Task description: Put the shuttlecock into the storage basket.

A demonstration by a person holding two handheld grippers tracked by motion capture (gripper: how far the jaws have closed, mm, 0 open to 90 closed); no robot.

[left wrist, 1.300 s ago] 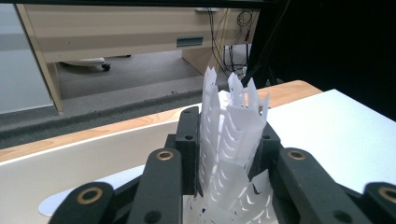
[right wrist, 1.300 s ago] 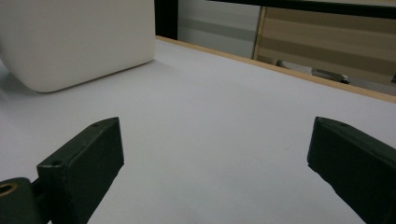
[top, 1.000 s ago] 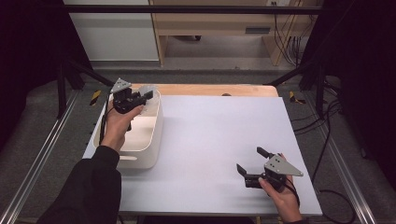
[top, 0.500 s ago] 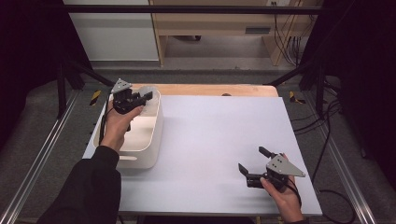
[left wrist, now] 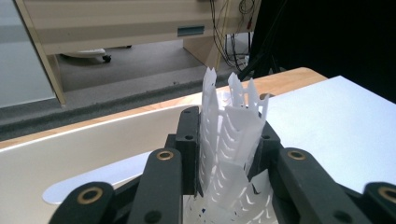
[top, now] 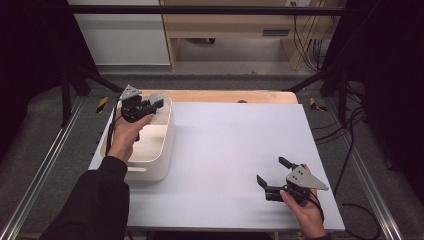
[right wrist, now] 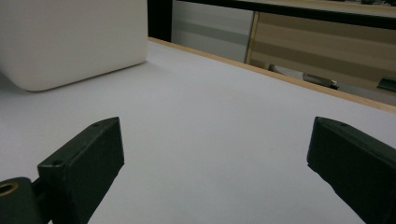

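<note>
A white table [top: 235, 160] is taking up most of the high view, with a strip of bare wood [top: 220, 96] showing along its far edge. A white bin [top: 159, 155] is sitting on the table's left side, its long walls running away from the person; in the right gripper view the same bin [right wrist: 74, 42] is standing at the upper left, well apart from that gripper.

The person's left arm, in a dark sleeve [top: 95, 200], is reaching over the bin, and the left hand [top: 126, 134] is holding the left gripper [top: 150, 106] above the bin's far end, pointing toward the right of the view. Its jaws are clamping a piece of white cut paper [left wrist: 229, 140], a folded sheet punched with rows of small curved slits and ending in jagged points at the top. The paper is standing upright between the two black jaws, pressed on both sides, with the bin's rim and pale inside lying just behind and below it.

The right hand [top: 305, 212] is resting near the table's near right corner, holding the right gripper [top: 272, 172] low over the bare tabletop. Its jaws are standing wide apart with nothing between them, pointing toward the table's left side.
</note>
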